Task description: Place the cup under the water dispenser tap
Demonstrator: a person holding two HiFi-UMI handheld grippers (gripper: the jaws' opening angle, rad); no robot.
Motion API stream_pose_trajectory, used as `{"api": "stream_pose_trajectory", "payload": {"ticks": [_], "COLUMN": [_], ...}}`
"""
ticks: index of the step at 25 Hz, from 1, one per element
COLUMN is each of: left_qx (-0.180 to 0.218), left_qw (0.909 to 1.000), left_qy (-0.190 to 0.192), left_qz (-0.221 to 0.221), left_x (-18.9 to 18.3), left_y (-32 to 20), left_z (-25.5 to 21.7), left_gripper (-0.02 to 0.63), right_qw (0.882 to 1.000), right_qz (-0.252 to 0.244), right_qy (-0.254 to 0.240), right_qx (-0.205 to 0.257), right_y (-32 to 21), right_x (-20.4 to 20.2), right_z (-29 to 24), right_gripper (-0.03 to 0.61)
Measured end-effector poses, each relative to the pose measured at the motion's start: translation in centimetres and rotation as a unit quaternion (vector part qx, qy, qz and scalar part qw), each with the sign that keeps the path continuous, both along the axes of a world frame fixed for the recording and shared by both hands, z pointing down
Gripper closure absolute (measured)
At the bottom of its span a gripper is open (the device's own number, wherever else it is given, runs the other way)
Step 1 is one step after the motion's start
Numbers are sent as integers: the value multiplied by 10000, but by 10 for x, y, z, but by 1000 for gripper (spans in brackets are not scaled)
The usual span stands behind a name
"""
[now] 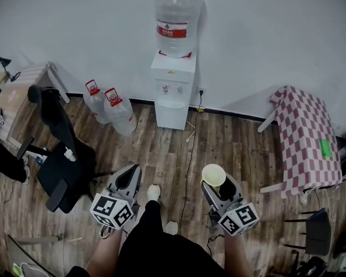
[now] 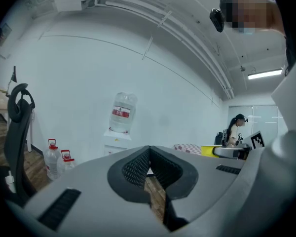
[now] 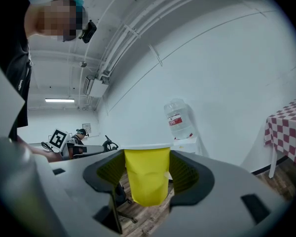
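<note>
Right gripper (image 1: 214,180) was pinching the cup (image 1: 213,174): a yellow cup with a white rim, upright, one pad on each side of its wall. The right gripper view showed the same, with the cup (image 3: 147,174) sitting between the jaws of the right gripper (image 3: 147,154) and its base hanging free over the floor (image 1: 242,137). Left gripper (image 1: 128,176) carried nothing. In the left gripper view its (image 2: 149,149) pads were pressed together at the tips, with only a narrow V gap behind them showing wood planks. Both grippers were held low in front of the person, left one beside the right, roughly level and aimed at the far wall. The cup was in the air over the wood floor, well apart from the water dispenser (image 1: 173,88), so not under the tap (image 1: 166,89). The dispenser was a white cabinet against the wall with a big clear bottle (image 1: 175,22), red label, upside down on top. Two smaller jugs (image 1: 109,107) with red caps stood on the floor just left of it. A cable (image 1: 190,149) ran from the wall across the floor toward the person. A black office chair (image 1: 60,154) was at left near a wooden table (image 1: 20,91), and a table with a red-and-white checked cloth (image 1: 303,137) was at right.
</note>
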State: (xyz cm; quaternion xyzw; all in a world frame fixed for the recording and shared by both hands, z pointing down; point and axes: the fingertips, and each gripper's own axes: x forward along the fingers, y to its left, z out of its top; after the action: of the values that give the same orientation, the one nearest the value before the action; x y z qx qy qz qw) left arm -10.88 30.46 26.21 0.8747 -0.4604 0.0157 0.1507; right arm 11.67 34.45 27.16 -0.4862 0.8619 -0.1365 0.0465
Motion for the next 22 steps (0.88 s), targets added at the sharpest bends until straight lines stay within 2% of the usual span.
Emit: {"api": "stream_pose_trajectory", "payload": {"ticks": [12,22], "left_qx": [-93,-129], "left_qw": [9996,9967], "left_qy": [14,65], "left_qz": [274,795], "left_x": [6,5], "left_y": [-76,-181], "left_z": [18,16], "left_gripper": [601,601], "right_qw": [9998,9987], "right_qz": [175,457], "right_qy": [75,141], "right_qx": [-51,-197], "right_y": [-67,-161], "right_x": [-4,-19], "right_z": [8,3], "right_gripper": [291,291]}}
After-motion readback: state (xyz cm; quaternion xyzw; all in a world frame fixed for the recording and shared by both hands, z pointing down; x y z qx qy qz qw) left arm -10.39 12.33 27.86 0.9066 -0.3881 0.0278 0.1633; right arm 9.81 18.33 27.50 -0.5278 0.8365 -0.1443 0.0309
